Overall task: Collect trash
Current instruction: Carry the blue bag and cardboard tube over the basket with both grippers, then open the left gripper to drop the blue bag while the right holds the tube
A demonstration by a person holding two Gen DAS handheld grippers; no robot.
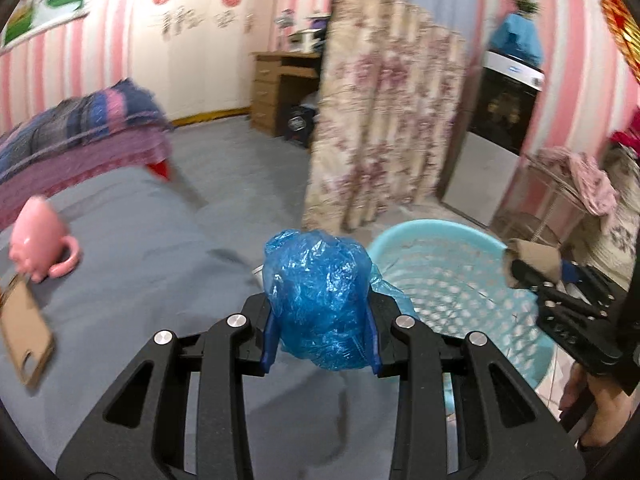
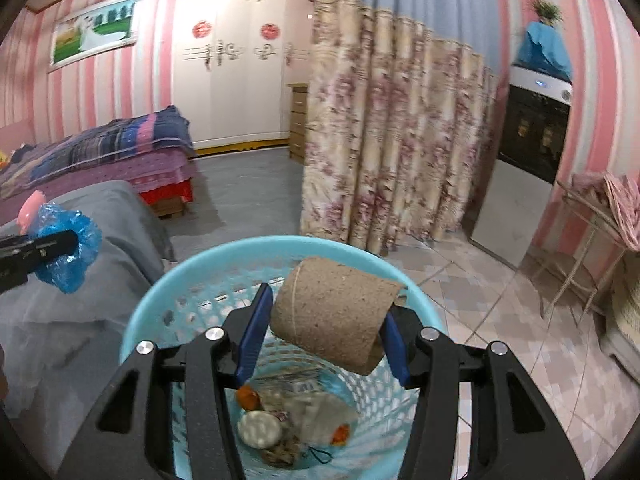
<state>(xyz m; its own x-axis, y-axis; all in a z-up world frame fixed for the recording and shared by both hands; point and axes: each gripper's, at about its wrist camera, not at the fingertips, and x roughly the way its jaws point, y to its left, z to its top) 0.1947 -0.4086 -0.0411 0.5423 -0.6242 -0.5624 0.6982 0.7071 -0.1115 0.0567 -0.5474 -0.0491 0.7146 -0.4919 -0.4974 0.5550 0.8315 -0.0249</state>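
My left gripper is shut on a crumpled blue plastic bag, held over the grey-covered surface just left of the turquoise mesh basket. My right gripper is shut on a brown cardboard tube and hangs right above the basket, which holds several bits of trash. The right wrist view also shows the blue bag in the left gripper at the left edge. In the left wrist view the tube appears at the right.
A pink mug and a cardboard piece lie on the grey cover. A bed with striped bedding stands behind. A floral curtain, a dark appliance and a wire rack with pink cloth border the tiled floor.
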